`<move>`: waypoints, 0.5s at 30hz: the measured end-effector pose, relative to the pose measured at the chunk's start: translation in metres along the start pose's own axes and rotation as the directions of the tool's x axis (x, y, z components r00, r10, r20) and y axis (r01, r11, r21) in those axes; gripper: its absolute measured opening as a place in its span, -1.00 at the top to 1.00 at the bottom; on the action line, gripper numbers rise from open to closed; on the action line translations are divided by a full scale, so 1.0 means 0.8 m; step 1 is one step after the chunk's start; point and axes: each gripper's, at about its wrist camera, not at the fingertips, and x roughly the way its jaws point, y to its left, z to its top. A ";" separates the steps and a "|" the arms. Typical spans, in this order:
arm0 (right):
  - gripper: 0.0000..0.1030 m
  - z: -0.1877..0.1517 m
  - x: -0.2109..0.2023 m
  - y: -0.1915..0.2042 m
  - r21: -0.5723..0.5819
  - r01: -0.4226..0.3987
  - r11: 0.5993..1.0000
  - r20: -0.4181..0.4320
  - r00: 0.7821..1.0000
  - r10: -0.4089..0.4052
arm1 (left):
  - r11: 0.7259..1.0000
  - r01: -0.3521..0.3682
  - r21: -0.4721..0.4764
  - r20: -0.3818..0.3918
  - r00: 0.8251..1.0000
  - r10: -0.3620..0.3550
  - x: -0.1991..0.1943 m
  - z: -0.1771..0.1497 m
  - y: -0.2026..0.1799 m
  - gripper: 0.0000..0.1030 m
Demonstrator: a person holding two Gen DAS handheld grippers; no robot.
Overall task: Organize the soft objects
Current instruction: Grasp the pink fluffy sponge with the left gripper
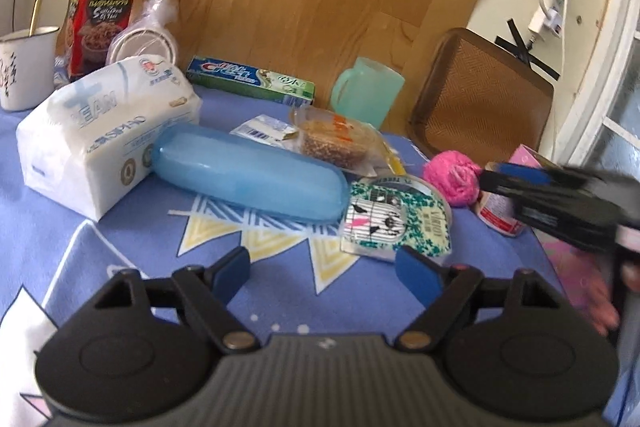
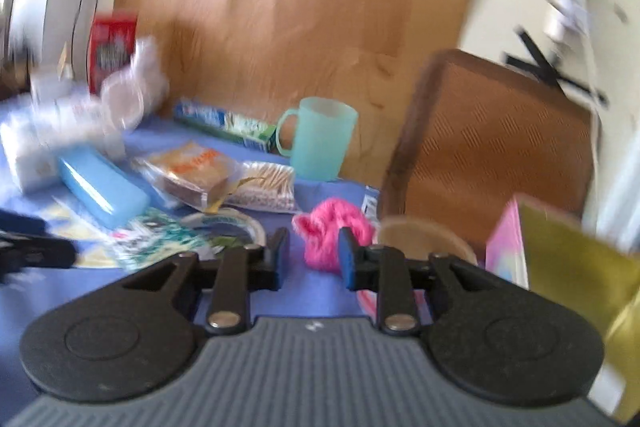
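Right wrist view: right tool, jaws parted, nothing held, lined up on the pink yarn ball, which lies on the table just ahead, partly between the fingertips. Step judged: approach to grasp; next, advance and close gently. Left tool wide open, empty, well apart.

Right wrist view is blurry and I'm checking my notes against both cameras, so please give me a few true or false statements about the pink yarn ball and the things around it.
1. The fluffy pink yarn ball sits between the open fingers of the right gripper. True.
2. The left gripper is shut on the light blue plastic case. False: it is open, holding nothing.
3. The translucent green plastic mug stands upright. True.
4. The white tissue pack lies on the mug. False: it rests on the blue tablecloth.
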 end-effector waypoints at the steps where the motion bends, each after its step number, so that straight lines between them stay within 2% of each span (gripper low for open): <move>1: 0.43 0.005 0.019 0.005 -0.045 0.006 0.999 -0.021 1.000 -0.007 | 1.000 0.000 0.006 0.004 1.000 0.000 0.001 0.001 0.000 -0.63; 4: 0.48 0.007 0.057 0.018 -0.130 0.031 0.991 -0.075 0.996 -0.041 | 1.000 0.002 0.004 0.017 1.000 -0.003 -0.003 -0.004 -0.006 -0.68; 5: 0.64 0.004 0.065 0.021 -0.150 0.043 0.988 -0.095 0.994 -0.057 | 1.000 0.002 -0.002 0.019 1.000 -0.002 -0.004 -0.005 -0.006 -0.68; 6: 0.91 0.000 0.069 0.024 -0.172 0.083 0.982 -0.096 0.990 -0.100 | 1.000 0.004 -0.007 0.020 1.000 -0.003 -0.005 -0.005 -0.004 -0.69; 7: 0.92 -0.007 0.054 0.024 -0.178 0.123 0.976 -0.076 0.988 -0.138 | 1.000 0.007 -0.012 0.020 1.000 -0.007 -0.006 -0.005 -0.002 -0.69; 9: 0.92 -0.006 0.038 0.013 -0.107 0.127 0.986 -0.047 0.990 -0.132 | 1.000 0.017 -0.016 0.026 1.000 -0.017 -0.007 -0.006 0.001 -0.69; 12: 0.92 -0.011 -0.023 0.003 -0.015 0.072 0.997 0.026 0.997 -0.072 | 0.999 0.046 -0.013 0.040 0.998 -0.046 -0.012 -0.007 0.000 -0.69; 15: 0.92 -0.040 -0.097 0.000 0.003 0.012 1.000 0.074 0.997 -0.012 | 0.994 0.112 -0.003 0.046 0.993 -0.112 -0.022 -0.006 -0.003 -0.77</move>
